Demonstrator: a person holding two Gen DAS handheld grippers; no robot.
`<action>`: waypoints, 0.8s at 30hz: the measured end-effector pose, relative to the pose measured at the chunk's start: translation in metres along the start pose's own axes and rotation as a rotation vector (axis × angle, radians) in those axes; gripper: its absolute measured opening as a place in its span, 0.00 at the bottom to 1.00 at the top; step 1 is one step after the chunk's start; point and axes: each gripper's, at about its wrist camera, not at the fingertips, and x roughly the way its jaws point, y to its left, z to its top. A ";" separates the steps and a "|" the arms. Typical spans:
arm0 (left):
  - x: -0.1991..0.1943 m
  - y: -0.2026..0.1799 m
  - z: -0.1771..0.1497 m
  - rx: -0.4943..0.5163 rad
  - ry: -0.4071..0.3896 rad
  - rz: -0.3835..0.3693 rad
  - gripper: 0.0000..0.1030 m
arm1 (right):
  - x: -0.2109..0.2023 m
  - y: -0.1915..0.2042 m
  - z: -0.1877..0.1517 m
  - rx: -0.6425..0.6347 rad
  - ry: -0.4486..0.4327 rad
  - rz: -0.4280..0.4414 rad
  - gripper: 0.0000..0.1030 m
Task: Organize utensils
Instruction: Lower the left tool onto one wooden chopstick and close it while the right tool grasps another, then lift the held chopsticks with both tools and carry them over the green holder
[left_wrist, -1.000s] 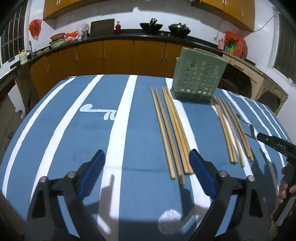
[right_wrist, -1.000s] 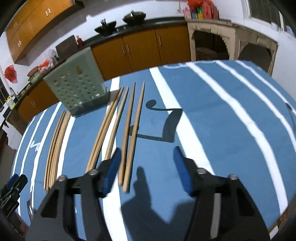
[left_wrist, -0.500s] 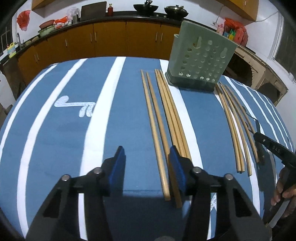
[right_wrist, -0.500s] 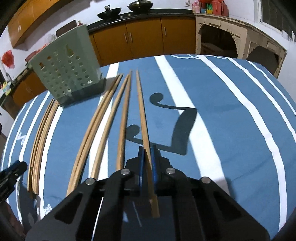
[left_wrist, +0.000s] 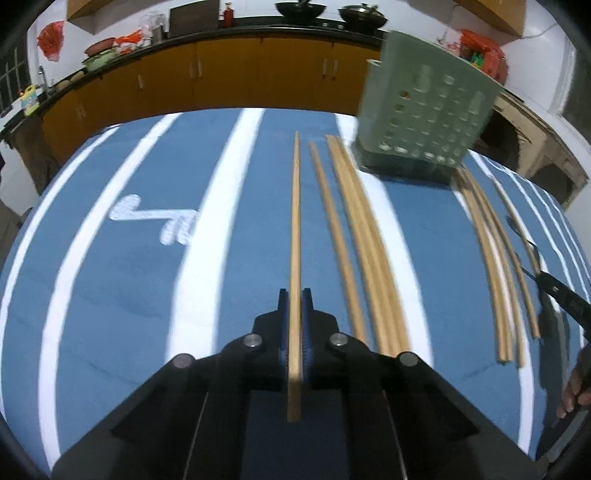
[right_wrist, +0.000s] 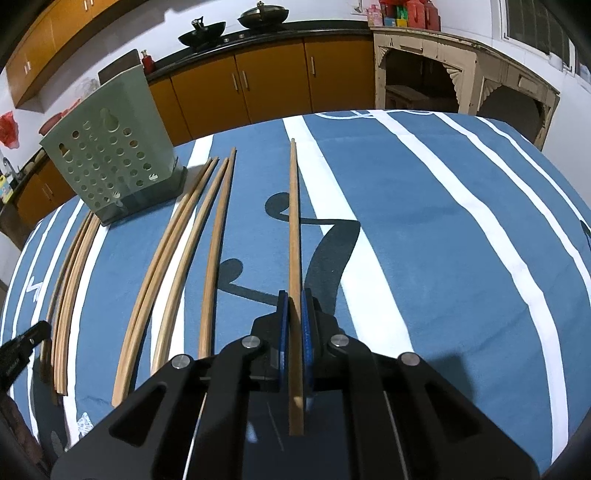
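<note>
My left gripper (left_wrist: 295, 295) is shut on one long wooden chopstick (left_wrist: 295, 221), which points straight ahead over the blue striped tablecloth (left_wrist: 129, 277). Several more chopsticks (left_wrist: 354, 229) lie just to its right, and another bundle (left_wrist: 491, 258) lies further right. My right gripper (right_wrist: 293, 297) is shut on another wooden chopstick (right_wrist: 293, 206). Several chopsticks (right_wrist: 192, 240) lie to its left. The green perforated utensil holder (left_wrist: 424, 110) stands at the far side of the table; it also shows in the right wrist view (right_wrist: 110, 151).
Orange kitchen cabinets (left_wrist: 229, 77) with woks on the counter run behind the table. The right gripper's tip (left_wrist: 561, 291) shows at the right edge of the left wrist view. A pale wooden shelf unit (right_wrist: 443, 70) stands at the far right.
Both grippers went from wide open to shut, each closing on one chopstick. The held chopsticks now stand apart from their groups on the cloth.
</note>
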 end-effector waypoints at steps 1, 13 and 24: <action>0.002 0.005 0.004 -0.008 -0.004 0.012 0.07 | 0.001 -0.002 0.001 0.005 -0.002 -0.008 0.08; 0.008 0.026 0.012 -0.004 -0.027 0.047 0.12 | 0.002 -0.010 -0.001 0.007 -0.019 -0.031 0.08; -0.001 0.022 -0.004 0.007 -0.047 0.063 0.20 | -0.003 -0.007 -0.012 -0.021 -0.033 -0.041 0.08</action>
